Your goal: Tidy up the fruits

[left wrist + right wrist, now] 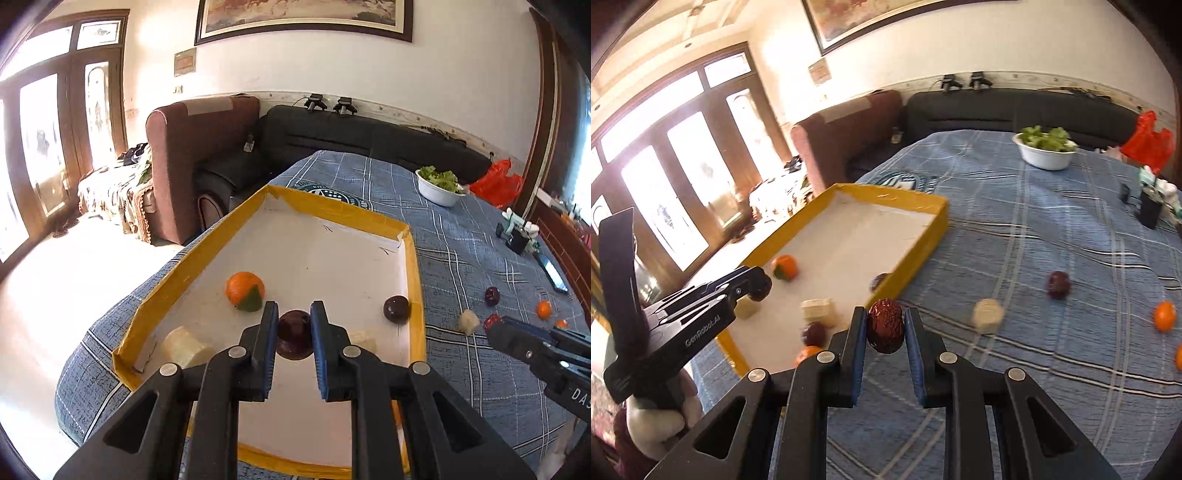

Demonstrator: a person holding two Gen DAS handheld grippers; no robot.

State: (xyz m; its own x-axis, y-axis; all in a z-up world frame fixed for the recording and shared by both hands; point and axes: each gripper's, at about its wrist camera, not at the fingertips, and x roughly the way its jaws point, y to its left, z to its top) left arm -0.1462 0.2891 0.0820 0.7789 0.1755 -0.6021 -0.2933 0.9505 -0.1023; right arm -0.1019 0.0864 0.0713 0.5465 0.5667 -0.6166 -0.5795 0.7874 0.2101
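Mid-task: left claw (293,317) grasps a dark plum (293,334) above the yellow tray (415,266), right claw (886,325) grasps a wrinkled red date (885,326) beside it (several fruits already in the tray; others remain on the tabletop (1052,240) right of the claws).

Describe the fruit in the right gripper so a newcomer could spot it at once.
Start at the yellow-rimmed tray on the blue plaid cloth; just off its near corner the right gripper is shut on a red date. Its skin is wrinkled and reddish-brown, unlike the smooth dark plum on the cloth.
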